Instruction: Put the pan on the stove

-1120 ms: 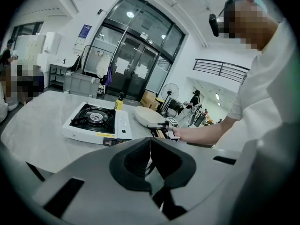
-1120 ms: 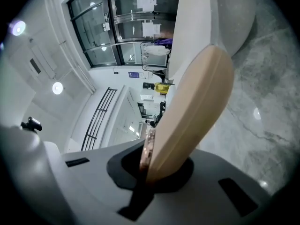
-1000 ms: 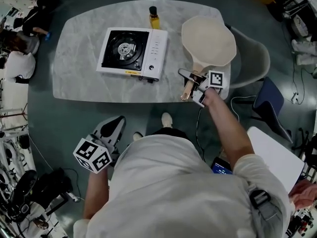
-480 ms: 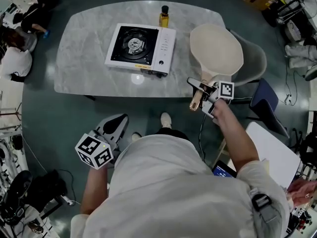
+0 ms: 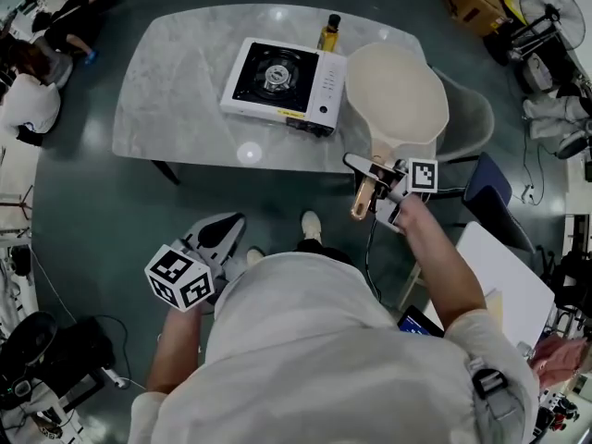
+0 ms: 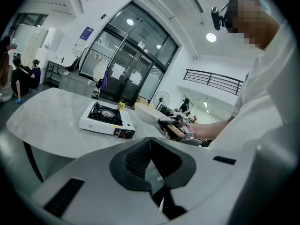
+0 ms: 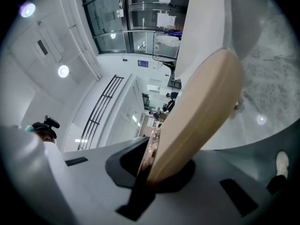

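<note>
Pale marble table (image 5: 176, 91) with stove (image 5: 277, 80) on dark floor (image 5: 102, 220), glazed wall (image 6: 126, 64) beyond

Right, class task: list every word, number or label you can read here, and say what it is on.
No text can be read in any view.
Stove: yellow label strip on its front edge and panel marks, too small.
Bottle: label too small.
Blue wall sign and papers on the glass doors: blurred.
Marker cube: square patterns only, no letters.
</note>
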Tool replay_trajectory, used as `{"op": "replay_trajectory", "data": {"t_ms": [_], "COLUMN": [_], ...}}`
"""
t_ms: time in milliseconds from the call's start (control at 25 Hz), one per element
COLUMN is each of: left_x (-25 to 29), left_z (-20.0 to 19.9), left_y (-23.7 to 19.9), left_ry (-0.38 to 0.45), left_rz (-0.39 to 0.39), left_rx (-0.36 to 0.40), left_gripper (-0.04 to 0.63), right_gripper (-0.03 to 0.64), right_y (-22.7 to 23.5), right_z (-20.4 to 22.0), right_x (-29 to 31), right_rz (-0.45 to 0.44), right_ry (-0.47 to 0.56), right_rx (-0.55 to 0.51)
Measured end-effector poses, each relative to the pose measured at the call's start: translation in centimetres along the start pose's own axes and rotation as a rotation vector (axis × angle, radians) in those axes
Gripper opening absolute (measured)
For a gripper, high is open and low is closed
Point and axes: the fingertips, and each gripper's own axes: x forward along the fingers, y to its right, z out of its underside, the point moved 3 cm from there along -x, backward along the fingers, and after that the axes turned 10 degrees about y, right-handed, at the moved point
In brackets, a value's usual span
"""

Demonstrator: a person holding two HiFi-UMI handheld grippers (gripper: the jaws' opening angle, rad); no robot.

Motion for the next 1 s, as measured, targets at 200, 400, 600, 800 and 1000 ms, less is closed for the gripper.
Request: {"op": "replay_trajectory", "data": {"t_ms": [200,400,600,800,1000], "left_x": [-4.1,-7.3,-9.3,-12.0,-14.5], "left_z": [1.2,0.5,1.4,2.5,3.8], "left_y": [-3.4,-3.8,0.9,3.7,6.8], "left_ry": [0.044,0.070,0.103,0.137,0.155], "left_rz": [0.003,-0.025,-0.086,-0.149,-0.222], "left_rx": [0.001,-0.010,-0.014,-0.020,-0.042], "left_gripper": [0.018,0.018,0.018,0.018,0.018], "right_gripper": [0.031,0.032,0.035,0.035,0.038], "right_y": [-0.4,-2.0,-3.6,-3.7,-4.7], "right_z": [4.1,5.6,5.9,6.2,6.3], "right_x": [6.1,10.8,11.0,12.4,13.5], "right_rz": [-0.014,-0.019,-0.033,-0.026,-0.050], "right_ry": [-0.066,-0.122,-0.162,-0.184,-0.196], "right_rx": [-0.028,-0.045,-0.050,-0.057,-0.046]}}
